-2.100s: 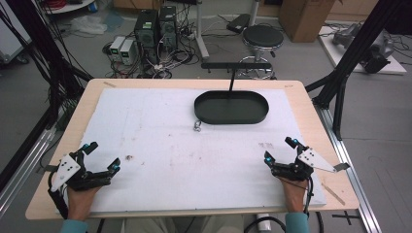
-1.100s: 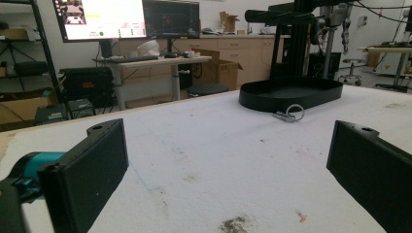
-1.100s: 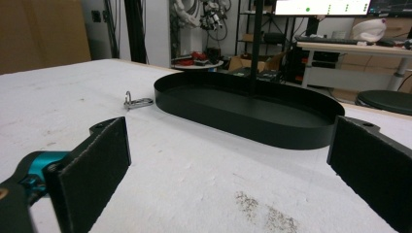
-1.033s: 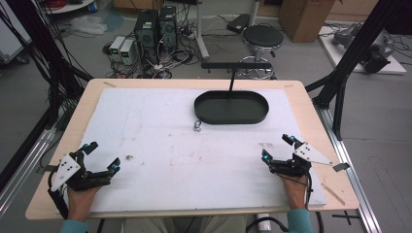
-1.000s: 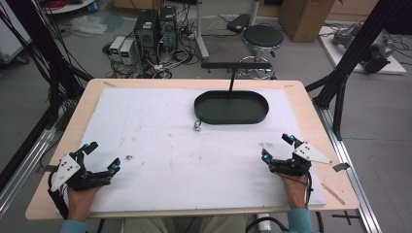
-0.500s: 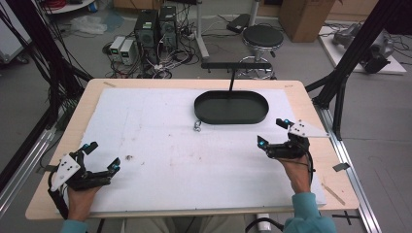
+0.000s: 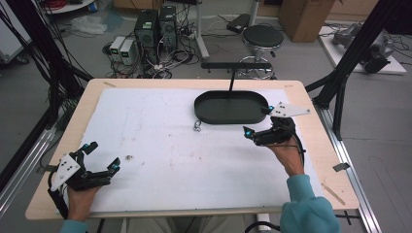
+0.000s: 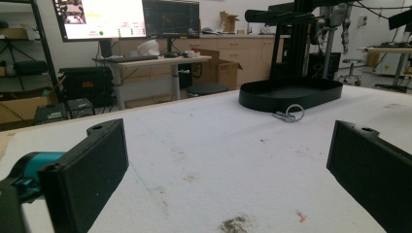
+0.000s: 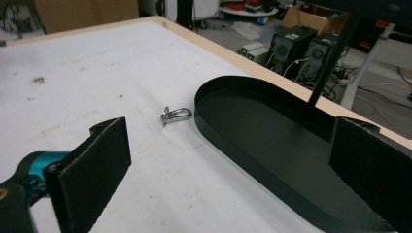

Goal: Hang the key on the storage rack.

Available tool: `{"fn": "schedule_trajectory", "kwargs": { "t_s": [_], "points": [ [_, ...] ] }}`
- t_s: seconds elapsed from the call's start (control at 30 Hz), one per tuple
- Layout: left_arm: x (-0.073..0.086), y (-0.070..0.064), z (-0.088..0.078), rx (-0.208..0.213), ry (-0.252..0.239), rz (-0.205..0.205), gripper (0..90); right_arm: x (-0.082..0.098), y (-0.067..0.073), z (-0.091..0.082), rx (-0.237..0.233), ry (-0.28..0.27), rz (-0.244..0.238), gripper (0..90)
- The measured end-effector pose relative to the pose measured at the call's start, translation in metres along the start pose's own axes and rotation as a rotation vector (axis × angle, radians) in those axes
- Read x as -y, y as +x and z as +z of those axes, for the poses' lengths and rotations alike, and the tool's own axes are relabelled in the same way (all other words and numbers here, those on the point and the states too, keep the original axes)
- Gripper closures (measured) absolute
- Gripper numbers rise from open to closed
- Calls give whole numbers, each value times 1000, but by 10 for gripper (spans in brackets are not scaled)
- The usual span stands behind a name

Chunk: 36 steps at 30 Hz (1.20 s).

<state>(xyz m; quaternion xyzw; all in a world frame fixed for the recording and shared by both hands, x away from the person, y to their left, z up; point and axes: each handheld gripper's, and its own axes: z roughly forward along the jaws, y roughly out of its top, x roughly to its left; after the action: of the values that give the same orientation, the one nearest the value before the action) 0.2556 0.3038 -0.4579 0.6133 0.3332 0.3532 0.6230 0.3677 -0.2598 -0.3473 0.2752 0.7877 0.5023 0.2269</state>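
A small metal clip with a ring (image 7: 197,126) lies on the white mat just left of the black oval tray (image 7: 204,114). In the right gripper view the clip (image 9: 175,114) sits ahead and left of the tray's rim (image 9: 228,145). My right gripper (image 7: 257,121) hovers open at the tray's right end, pointing left towards the clip, jaws wide apart and empty. My left gripper (image 7: 101,155) rests open near the table's front left corner, holding nothing. From the left gripper view the clip (image 8: 289,114) lies far ahead, in front of the tray (image 8: 272,99).
A white mat (image 7: 155,145) covers the wooden table (image 7: 330,160). A thin black post (image 7: 231,80) with a crossbar rises behind the tray. Dirt specks (image 7: 129,157) mark the mat near the left gripper. Computers, a stool and cables sit on the floor beyond the table.
My right gripper has moved from the front right of the table forward and left to the tray's right end, turning to face the clip. The left gripper has stayed put.
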Motion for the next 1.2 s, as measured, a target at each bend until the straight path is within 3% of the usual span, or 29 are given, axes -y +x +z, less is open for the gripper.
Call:
{"fn": "schedule_trajectory", "kwargs": {
  "t_s": [0.27, 0.57, 0.93, 1.13, 1.2],
  "points": [
    [0, 0, 0, 0, 0, 2, 18, -31, 4, 30, -74, 75, -70, 12],
    [0, 0, 0, -1, -4, -1, 18, -51, 14, 71, -176, 173, -132, 12],
    [0, 0, 0, -1, -4, -1, 18, -62, 23, 112, -232, 249, -162, 12],
    [0, 0, 0, -1, -3, 0, 18, -62, 24, 125, -221, 289, -193, 12],
    [0, 0, 0, -1, -4, 0, 18, -61, 22, 129, -228, 292, -177, 12]
  ]
}}
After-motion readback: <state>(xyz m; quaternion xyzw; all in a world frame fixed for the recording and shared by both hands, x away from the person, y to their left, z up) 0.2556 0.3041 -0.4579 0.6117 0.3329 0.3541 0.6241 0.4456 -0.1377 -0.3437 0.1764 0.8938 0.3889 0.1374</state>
